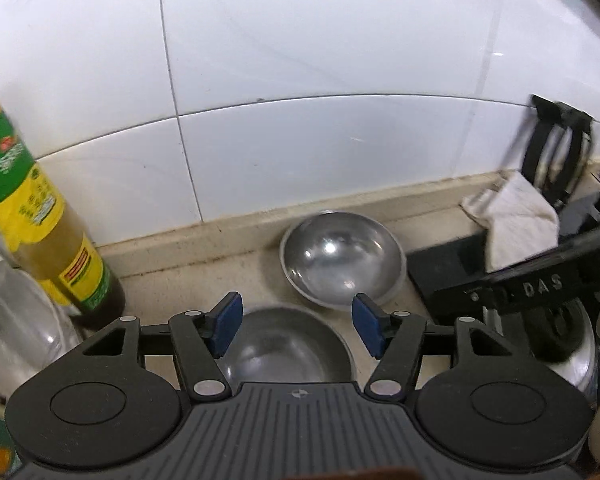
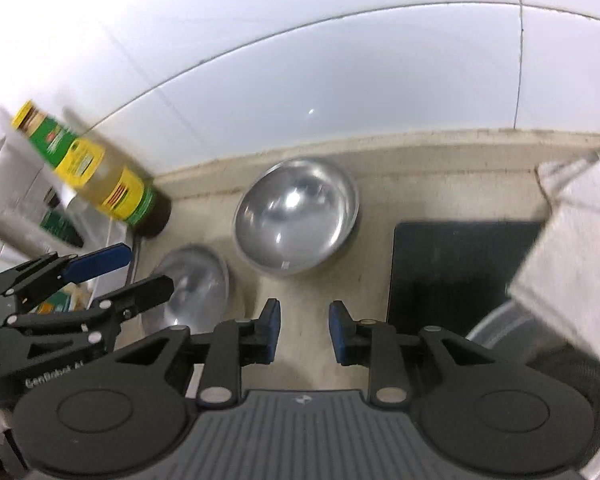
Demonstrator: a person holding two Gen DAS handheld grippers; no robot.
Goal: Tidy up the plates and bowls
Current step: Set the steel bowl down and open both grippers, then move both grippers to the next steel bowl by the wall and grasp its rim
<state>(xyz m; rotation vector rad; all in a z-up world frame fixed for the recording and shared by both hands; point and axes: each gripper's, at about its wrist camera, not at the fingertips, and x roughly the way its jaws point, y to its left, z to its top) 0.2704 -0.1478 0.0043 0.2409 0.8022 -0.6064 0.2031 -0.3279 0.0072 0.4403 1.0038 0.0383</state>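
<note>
**Hovering over two steel bowls, sorting barely begun**

Looking forward along each tool toward a white tiled wall, both wrist views show a beige worktop (image 1: 204, 240).

At the far left, about 9 o'clock in the left wrist view, a tall sauce bottle (image 1: 40, 216) with a green and yellow label stands near the wall, with clear glassware (image 1: 16, 320) below it.

The left gripper (image 1: 298, 330) hangs over the smaller steel bowl (image 1: 288, 348). Its blue fingers (image 1: 226, 326) are spread wide on either side of the bowl's far rim, holding nothing.

Just beyond, at 12 o'clock from that bowl, the larger steel bowl (image 1: 342, 258) sits upright near the wall. The two bowls lie close together; whether their rims touch cannot be told.

The right gripper (image 2: 304, 332) is poised above bare worktop at 6 o'clock from the larger bowl. Its fingers are partly open and empty.

At 3 o'clock in the right wrist view lies a dark flat mat (image 2: 460, 272), with a white cloth (image 2: 572, 248) draped at its right edge. A black rack (image 1: 556, 156) stands by the wall beyond.

Judging by this, little is done: both bowls sit separate and unstacked, neither is gripped, and no plates can be clearly made out. Nesting the smaller bowl into the larger looks like the step at hand.
</note>
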